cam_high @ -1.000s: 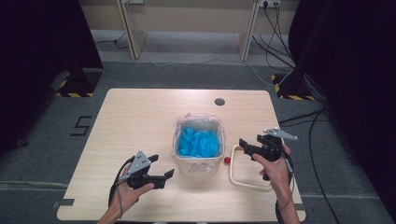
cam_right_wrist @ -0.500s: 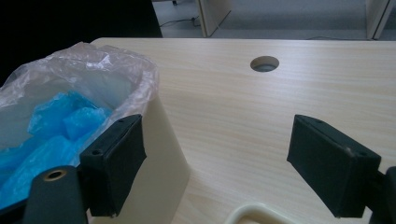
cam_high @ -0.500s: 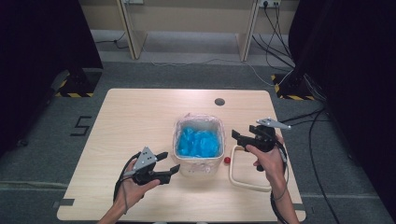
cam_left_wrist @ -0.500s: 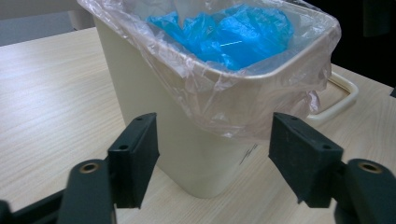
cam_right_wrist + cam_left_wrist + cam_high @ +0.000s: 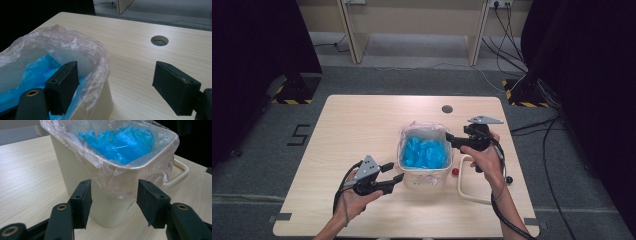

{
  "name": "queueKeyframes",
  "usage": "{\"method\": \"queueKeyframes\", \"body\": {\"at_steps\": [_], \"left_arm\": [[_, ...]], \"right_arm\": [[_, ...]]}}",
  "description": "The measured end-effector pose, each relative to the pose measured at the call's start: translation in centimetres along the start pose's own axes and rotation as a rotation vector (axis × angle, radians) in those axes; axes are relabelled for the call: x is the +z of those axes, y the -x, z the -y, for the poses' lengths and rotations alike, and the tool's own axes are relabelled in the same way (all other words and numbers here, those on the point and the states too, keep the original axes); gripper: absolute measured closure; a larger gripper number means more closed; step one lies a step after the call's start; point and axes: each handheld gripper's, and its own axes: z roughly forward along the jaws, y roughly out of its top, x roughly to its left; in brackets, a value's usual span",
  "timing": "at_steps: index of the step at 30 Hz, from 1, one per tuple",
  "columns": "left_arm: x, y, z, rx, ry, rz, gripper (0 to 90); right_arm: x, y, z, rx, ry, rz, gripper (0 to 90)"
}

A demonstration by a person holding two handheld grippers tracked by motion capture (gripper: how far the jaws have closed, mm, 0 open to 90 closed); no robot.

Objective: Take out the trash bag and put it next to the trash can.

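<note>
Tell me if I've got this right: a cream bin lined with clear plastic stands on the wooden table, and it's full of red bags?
Not quite: the bags inside the bin are blue, not red, as the left gripper view shows. The clear liner and wooden table are as you say.

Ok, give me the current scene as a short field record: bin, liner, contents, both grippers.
bin: cream waste bin, upright on the table
liner: clear bag folded over the rim
contents: crumpled blue plastic
left gripper: jaws have just been closing, either side of the bin's near corner, no contact
right gripper: open, straddling the rim
</note>
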Motion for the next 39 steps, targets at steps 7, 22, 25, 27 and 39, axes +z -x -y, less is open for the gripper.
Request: {"method": "queueKeyframes", "body": {"at_steps": [7,22,25,27,39], "left_arm": [[0.1,0.2,-0.5,0.030,0.003,0.011,51.5],[-0.3,0.3,-0.6,0.077,0.015,0.029,68.5],[-0.4,0.3,-0.6,0.084,0.016,0.031,71.4],[-0.5,0.2,-0.7,0.081,0.023,0.034,73.2],[-1.3,0.2,-1.5,0.095,0.058,0.029,81.9]], "right_arm": [[1.3,-0.2,-0.7,-0.008,-0.032,-0.016,22.1],[3.6,-0.8,-1.2,-0.045,-0.086,-0.064,45.1],[3.9,-1.1,-1.3,-0.079,-0.095,-0.070,54.3],[3.9,-1.4,-1.4,-0.091,-0.086,-0.060,60.5],[3.6,-2.5,-1.9,-0.169,-0.075,0.023,72.6]]}}
